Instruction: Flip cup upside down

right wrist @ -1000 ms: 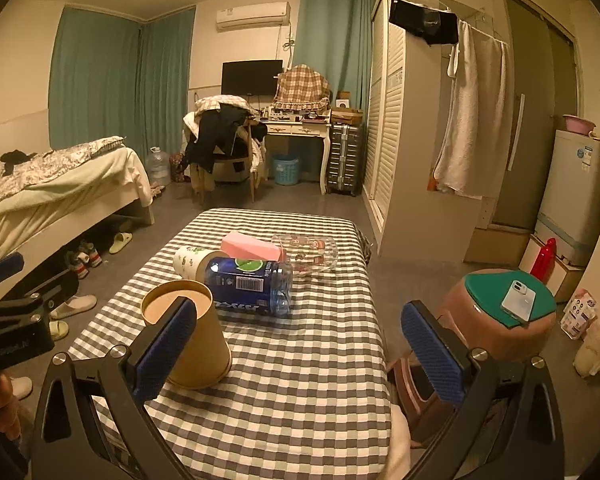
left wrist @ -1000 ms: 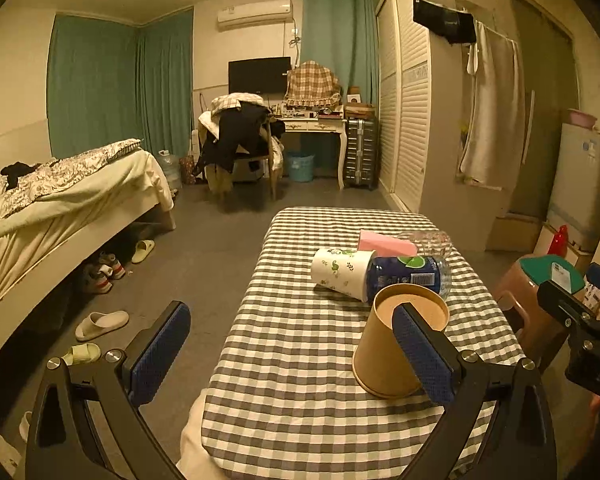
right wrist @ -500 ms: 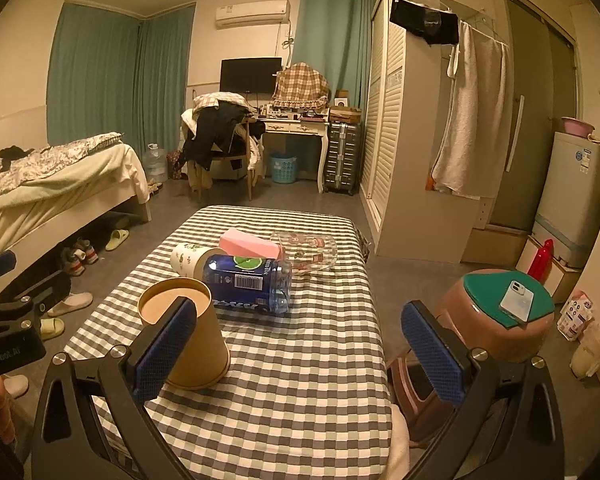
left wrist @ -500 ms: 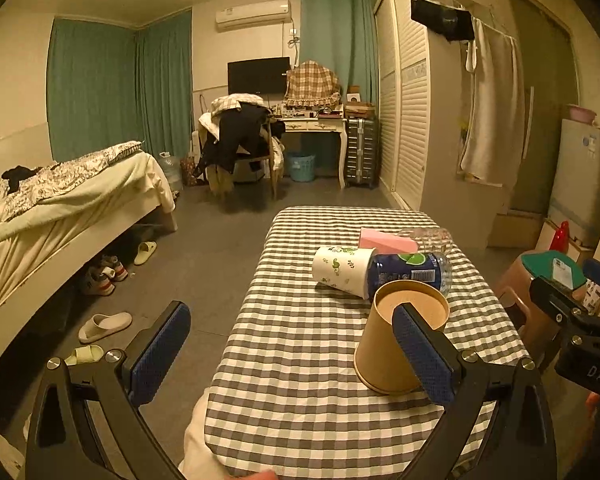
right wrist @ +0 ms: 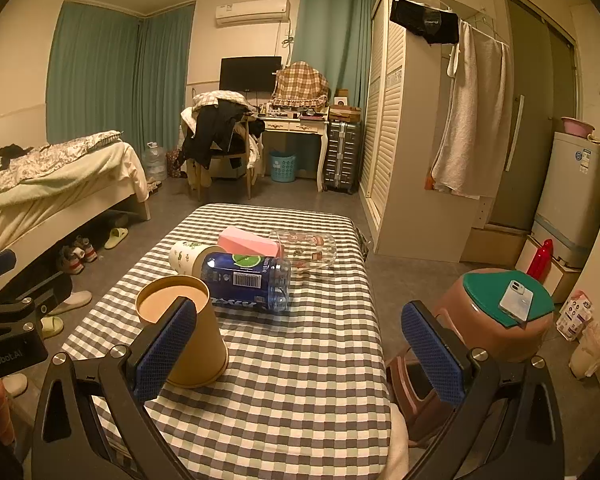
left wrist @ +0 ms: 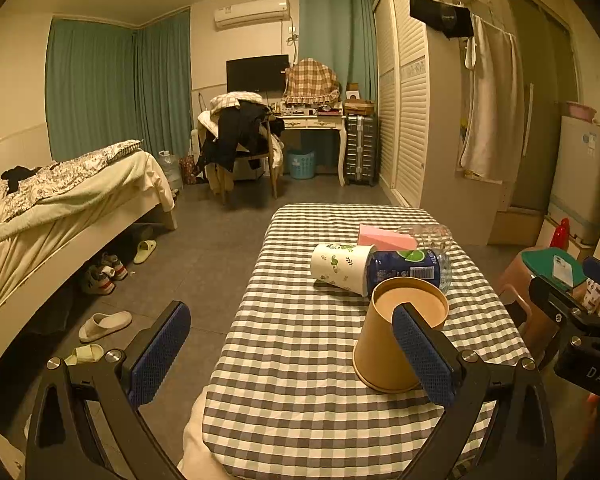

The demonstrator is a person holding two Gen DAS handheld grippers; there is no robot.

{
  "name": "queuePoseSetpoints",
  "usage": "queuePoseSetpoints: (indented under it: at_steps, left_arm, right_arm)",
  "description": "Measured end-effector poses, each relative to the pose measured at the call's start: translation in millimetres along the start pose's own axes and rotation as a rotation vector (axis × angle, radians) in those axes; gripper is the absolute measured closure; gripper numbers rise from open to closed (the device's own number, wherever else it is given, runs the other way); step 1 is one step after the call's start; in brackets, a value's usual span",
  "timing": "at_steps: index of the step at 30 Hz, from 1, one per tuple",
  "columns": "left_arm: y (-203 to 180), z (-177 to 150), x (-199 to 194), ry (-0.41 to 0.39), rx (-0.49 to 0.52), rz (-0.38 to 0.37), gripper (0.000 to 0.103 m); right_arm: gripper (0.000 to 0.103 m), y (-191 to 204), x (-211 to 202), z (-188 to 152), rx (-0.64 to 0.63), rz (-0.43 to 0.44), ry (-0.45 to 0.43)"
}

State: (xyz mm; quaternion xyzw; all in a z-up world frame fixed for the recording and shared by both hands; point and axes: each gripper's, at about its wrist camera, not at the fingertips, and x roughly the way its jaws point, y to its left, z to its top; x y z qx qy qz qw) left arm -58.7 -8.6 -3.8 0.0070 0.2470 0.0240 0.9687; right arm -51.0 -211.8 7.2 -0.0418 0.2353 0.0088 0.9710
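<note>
While both jaws are spread wide with nothing pinched, the left gripper (left wrist: 288,344) and right gripper (right wrist: 300,344) are held near the brown paper cup (left wrist: 396,332), which is stood base-up on the checked table (left wrist: 300,360), just before a blue-labelled bottle (left wrist: 408,268).

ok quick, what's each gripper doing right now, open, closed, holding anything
Left gripper: open, holding nothing.
Right gripper: open, holding nothing.

Left tongs (left wrist: 290,354) spread wide, holding nothing; right tongs (right wrist: 300,354) likewise, level, side by side.
</note>
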Motion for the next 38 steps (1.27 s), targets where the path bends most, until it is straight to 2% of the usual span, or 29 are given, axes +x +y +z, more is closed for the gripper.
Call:
queuePoseSetpoints:
  at_steps: [38]
  left_arm:
    - [3.6, -5.2, 3.4, 0.013, -0.007, 0.007, 0.000]
  right_arm:
    - [0.000, 3.3, 5.7, -2.2, -0.021, 0.006, 0.008]
